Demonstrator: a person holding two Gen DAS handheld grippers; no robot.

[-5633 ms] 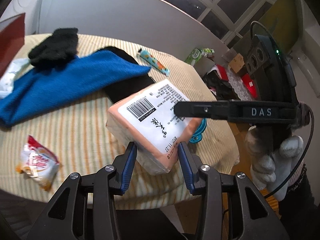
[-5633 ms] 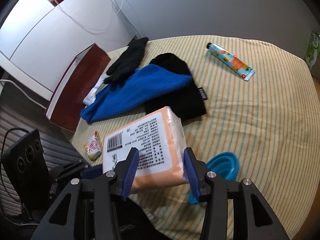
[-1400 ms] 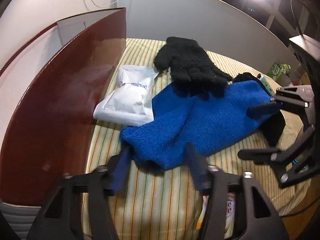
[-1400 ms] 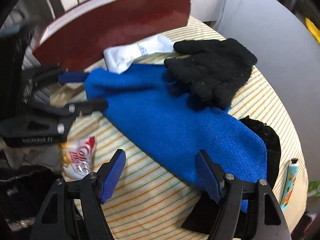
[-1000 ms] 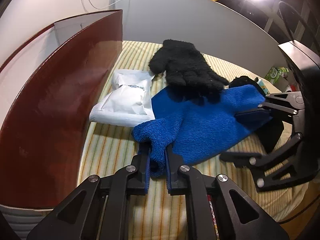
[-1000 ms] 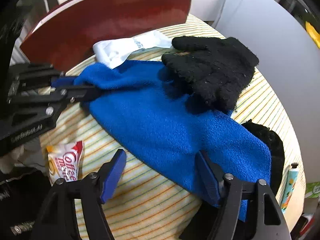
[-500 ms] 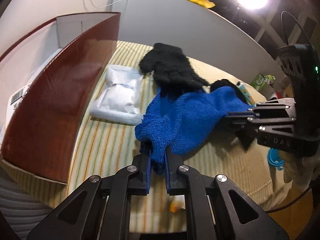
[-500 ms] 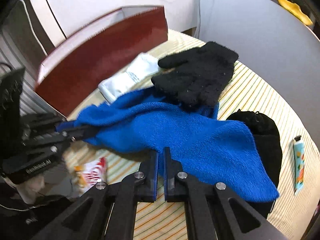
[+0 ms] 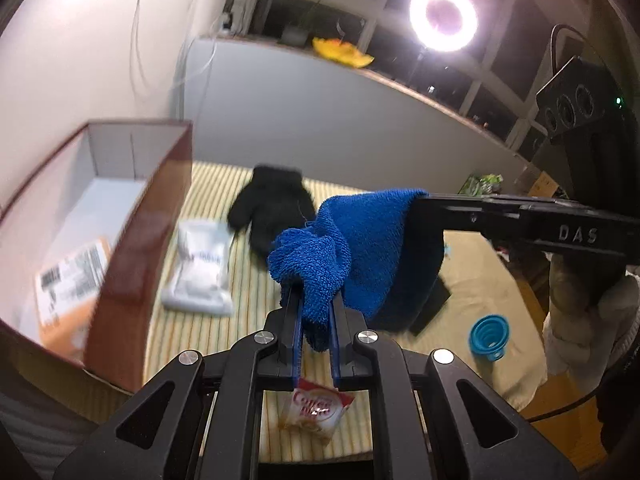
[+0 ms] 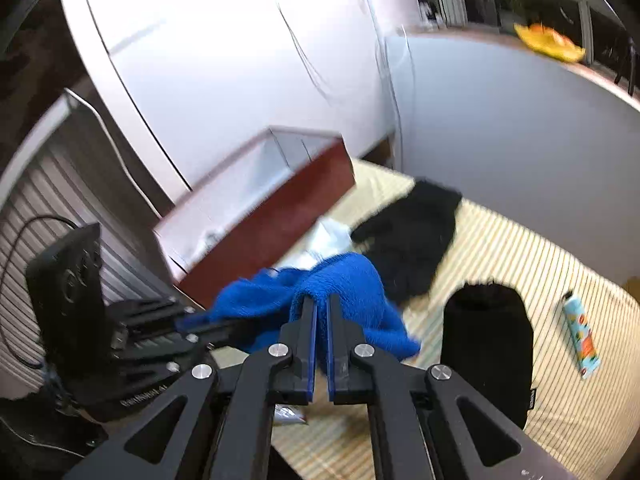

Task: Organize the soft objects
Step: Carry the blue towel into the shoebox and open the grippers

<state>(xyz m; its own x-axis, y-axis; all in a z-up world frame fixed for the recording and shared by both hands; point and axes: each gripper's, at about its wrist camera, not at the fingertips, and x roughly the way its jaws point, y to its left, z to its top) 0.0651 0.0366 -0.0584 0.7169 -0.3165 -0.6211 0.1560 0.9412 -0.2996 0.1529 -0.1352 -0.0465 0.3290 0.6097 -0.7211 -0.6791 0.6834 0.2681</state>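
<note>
Both grippers pinch a blue towel (image 9: 360, 248), lifted above the striped table (image 9: 472, 272): left gripper (image 9: 316, 300) one end, right gripper (image 10: 320, 304) the other. A black glove (image 9: 272, 204) lies at eleven o'clock of the towel, an open red box (image 9: 140, 216) at nine.

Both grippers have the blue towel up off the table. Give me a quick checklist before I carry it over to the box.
1. Left gripper shut on the blue towel: ok, cloth is pinched between its pads.
2. Right gripper shut on the towel: ok, jaws closed on a fold.
3. Towel clear of the black glove: ok, the glove lies on the table.
4. Lowest hanging edge clear of the black cloth beneath: cannot tell.
5. Room in the open box: ok, only an orange pack shows inside.
6. White pouch beside the box, out of the towel's way: cannot tell.
</note>
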